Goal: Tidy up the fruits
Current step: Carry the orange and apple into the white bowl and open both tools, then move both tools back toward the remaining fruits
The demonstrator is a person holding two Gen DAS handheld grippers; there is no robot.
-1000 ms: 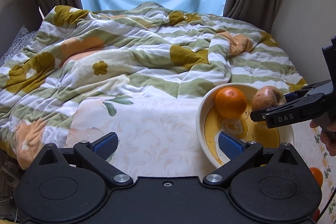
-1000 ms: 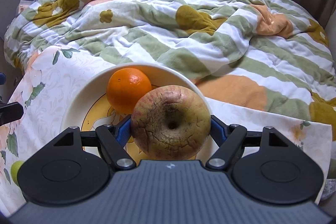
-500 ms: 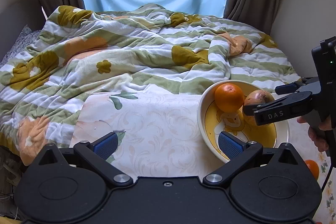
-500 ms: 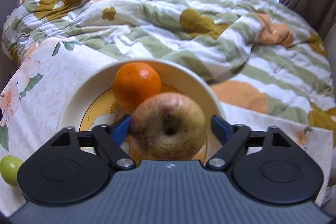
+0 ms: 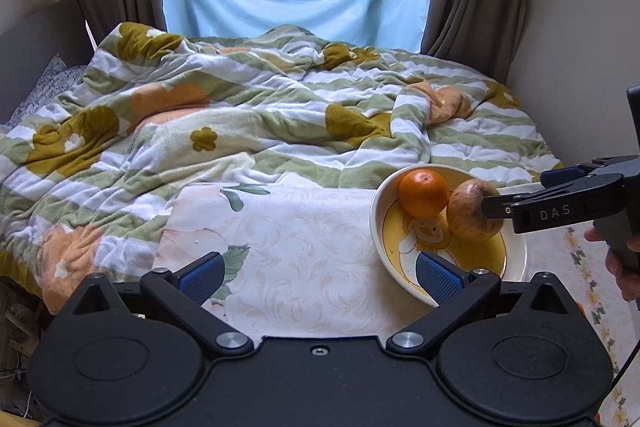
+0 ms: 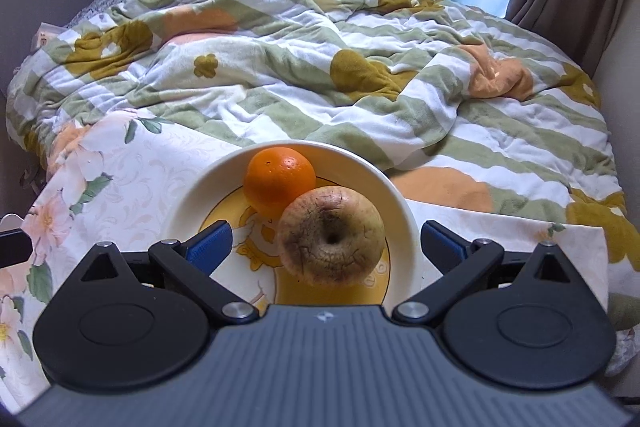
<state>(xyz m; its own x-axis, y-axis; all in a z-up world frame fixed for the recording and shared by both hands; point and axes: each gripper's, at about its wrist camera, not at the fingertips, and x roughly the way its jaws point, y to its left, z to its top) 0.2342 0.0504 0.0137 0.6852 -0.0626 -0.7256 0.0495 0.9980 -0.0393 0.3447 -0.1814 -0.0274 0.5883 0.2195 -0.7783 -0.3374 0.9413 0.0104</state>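
Note:
A cream bowl (image 6: 200,187) with a yellow inside sits on a floral cloth. An orange (image 6: 279,181) and a brownish wrinkled apple (image 6: 331,235) lie in it, touching. My right gripper (image 6: 324,241) is open, its blue pads apart on either side of the apple and clear of it. In the left wrist view the bowl (image 5: 378,223), orange (image 5: 423,193) and apple (image 5: 472,211) are at the right, with the right gripper (image 5: 520,195) by the apple. My left gripper (image 5: 318,275) is open and empty over the cloth.
A rumpled striped flower blanket (image 5: 240,123) covers the bed behind the floral cloth (image 5: 288,255). Curtains and a window are at the back, a wall at the right. A bit of an orange fruit (image 5: 580,307) shows at the right edge.
My right gripper lowered the apple into the bowl beside the orange and opened, letting it go. My left gripper drew back a little, staying open.

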